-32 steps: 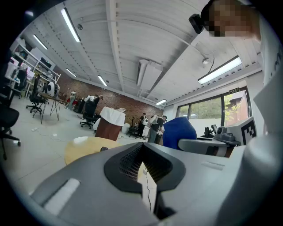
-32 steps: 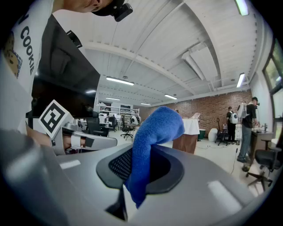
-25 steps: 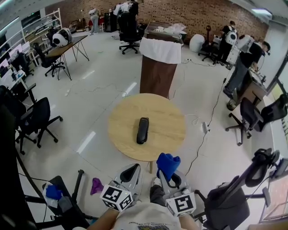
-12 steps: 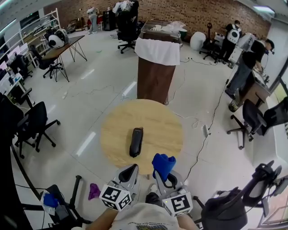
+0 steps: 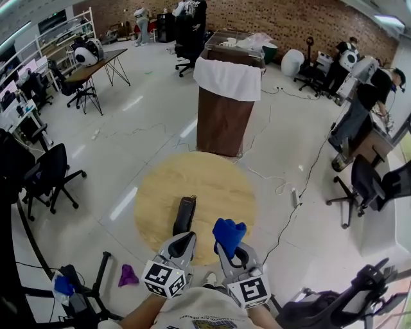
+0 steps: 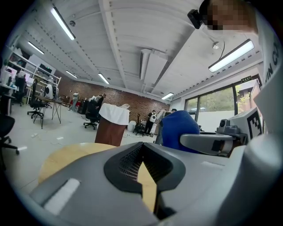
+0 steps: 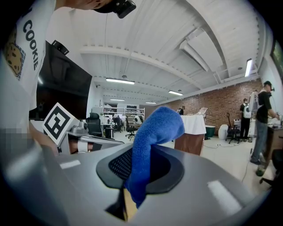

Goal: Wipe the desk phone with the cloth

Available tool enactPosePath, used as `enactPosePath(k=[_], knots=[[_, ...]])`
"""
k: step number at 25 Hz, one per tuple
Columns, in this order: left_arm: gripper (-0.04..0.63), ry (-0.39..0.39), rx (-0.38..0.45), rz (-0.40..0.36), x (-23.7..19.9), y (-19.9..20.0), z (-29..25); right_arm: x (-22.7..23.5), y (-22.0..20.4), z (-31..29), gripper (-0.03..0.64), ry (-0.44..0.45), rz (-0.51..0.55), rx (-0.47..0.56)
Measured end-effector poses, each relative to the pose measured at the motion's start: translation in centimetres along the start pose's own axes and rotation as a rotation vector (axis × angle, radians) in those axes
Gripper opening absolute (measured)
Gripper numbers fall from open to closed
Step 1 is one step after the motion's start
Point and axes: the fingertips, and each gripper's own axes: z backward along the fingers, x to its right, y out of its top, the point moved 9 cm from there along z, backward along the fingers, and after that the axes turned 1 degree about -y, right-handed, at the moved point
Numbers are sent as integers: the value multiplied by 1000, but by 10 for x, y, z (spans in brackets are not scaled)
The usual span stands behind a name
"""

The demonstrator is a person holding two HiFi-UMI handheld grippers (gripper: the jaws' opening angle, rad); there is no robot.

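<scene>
bearing desk phone, round table, brick wall

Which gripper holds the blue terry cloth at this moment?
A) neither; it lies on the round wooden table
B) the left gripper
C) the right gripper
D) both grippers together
C: the right gripper has its jaws closed on the blue terry cloth, which sticks out beyond them, while the left gripper is shut with nothing between its jaws.
</scene>
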Motion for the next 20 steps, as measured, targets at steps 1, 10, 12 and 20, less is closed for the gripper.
enactPosePath(k=[1,10,12,20], knots=[[0,4,2,-6,2,1,-6,6,0,-2,58,7,1,2],[2,65,12,-57,15,10,-38,43,4,-8,58,52,1,28],[3,88,2,-58,11,9,-39,46,1,-11,58,54,-7,25],[7,139,-59,-42,-14,-1,-36,41,1,-32,58,73,-19,4]])
